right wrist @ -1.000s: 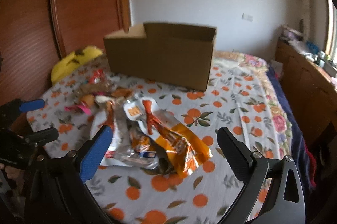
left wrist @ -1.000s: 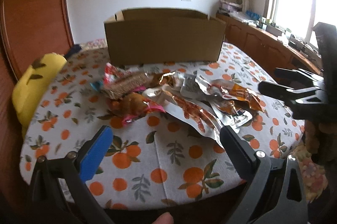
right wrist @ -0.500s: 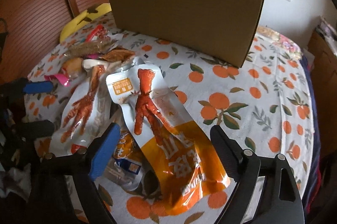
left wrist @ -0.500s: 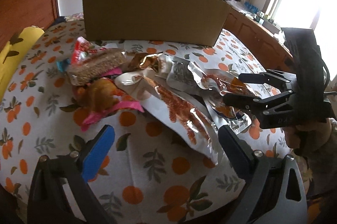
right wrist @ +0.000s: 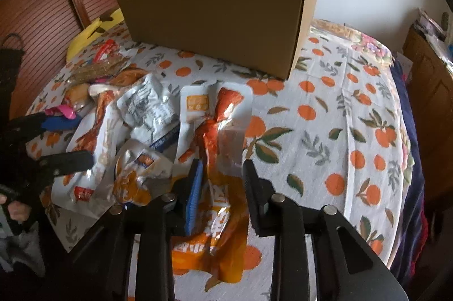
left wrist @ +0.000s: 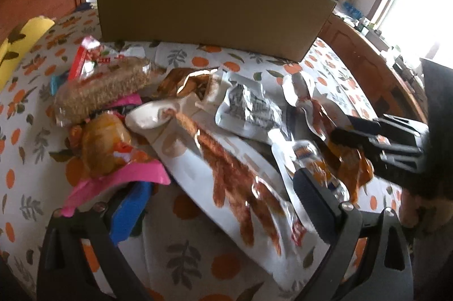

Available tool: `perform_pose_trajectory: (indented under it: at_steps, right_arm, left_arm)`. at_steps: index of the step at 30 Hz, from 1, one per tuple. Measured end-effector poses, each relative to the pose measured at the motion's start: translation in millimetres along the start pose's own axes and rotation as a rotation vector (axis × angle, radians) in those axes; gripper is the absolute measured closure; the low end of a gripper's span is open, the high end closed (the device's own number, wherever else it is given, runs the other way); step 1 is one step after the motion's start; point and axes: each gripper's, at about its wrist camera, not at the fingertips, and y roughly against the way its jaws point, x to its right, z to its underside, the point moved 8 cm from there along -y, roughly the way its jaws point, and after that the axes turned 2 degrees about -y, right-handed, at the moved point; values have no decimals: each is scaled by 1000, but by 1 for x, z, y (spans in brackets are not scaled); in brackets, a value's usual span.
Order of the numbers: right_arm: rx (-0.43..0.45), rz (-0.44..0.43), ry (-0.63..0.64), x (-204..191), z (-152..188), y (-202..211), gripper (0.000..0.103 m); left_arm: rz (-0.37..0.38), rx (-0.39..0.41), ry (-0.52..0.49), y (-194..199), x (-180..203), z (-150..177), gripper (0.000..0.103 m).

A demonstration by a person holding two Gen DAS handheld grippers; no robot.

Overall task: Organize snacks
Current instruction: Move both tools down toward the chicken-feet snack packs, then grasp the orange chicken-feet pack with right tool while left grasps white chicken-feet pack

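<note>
In the left wrist view, the left tool (left wrist: pixel 218 199) was seen with its jaws spread wide and nothing pressed between them. It was lowered over the near edge of the snack heap, its blue pad beside a pink wrapper (left wrist: pixel 119 182) and its dark finger by a long white pouch (left wrist: pixel 226 173) printed with a reddish chicken foot, apparently so that one packet could be straddled before a grip was made. The snacks lay loose on an orange-patterned cloth (left wrist: pixel 28 131) over the table. A cardboard box (left wrist: pixel 209 3) stood behind the heap, open at the top, presumably placed there so that packets could be dropped in. At the right edge the right tool (left wrist: pixel 351 133) was seen reaching into the pile from the side.

In the right wrist view, the right tool (right wrist: pixel 222 173) had just been closing, and its jaws were drawn in narrow around an orange and white pouch (right wrist: pixel 220 136) lying nearest the camera. The pouch passed between the pads and was bunched there, but whether it was firmly pinched could not be told for certain. The pouch was still resting on the cloth, apart from the box (right wrist: pixel 215 26). The left tool (right wrist: pixel 68 139) was visible at the left, open over the other packets.
</note>
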Motion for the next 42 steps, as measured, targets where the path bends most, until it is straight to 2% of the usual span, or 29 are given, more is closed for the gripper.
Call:
perform_pose_trajectory:
  at_steps: [2, 3, 5, 7, 11, 14, 15, 19, 21, 25, 30, 33, 36, 38, 39, 42]
  right_arm:
    - [-3, -20, -16, -2, 1, -2, 73]
    - [-5, -40, -36, 0, 2, -3, 73]
    - [-1, -56, -56, 1, 2, -3, 73]
    - [4, -56, -61, 1, 2, -3, 72]
    - [3, -63, -70, 0, 2, -3, 69]
    - [1, -69, -68, -2, 0, -6, 68]
    - [-2, -71, -63, -3, 0, -7, 64]
    - [-12, -59, -40, -10, -2, -12, 55]
    - [-24, -75, -31, -14, -3, -14, 43]
    - [-38, 15, 33, -22, -6, -22, 41]
    - [-39, 26, -1, -17, -11, -24, 49]
    - [-41, 43, 8, -18, -10, -24, 50]
    - [-40, 59, 11, -21, -9, -22, 52]
    - [-24, 59, 5, -22, -10, -20, 56]
    - [-15, 57, 1, -23, -10, -18, 60]
    - [-5, 37, -12, -23, -10, -13, 64]
  left_arm:
    - [-12, 4, 9, -2, 0, -3, 5]
    - [-19, 9, 9, -3, -1, -4, 10]
    - [-81, 21, -23, -4, -2, -5, 28]
    - [-74, 36, -27, -1, -1, -5, 41]
    - [-62, 36, -26, 5, 0, -1, 48]
    - [-61, 41, -65, 8, 7, 1, 54]
    - [-64, 45, -74, 9, 8, 2, 56]
    - [-69, 46, -93, 11, 9, 3, 58]
    - [-66, 39, -98, 12, 7, 4, 58]
    - [-77, 31, -137, 17, 5, 8, 58]
    - [-105, 12, -170, 13, 7, 9, 52]
    - [-78, 0, -165, 7, 10, 8, 45]
    - [-65, 2, -182, 4, 13, 7, 43]
    - [-40, 0, -201, 5, 16, 7, 58]
    - [-42, 2, -207, 6, 16, 7, 60]
    - [-25, -3, -213, 11, 17, 10, 64]
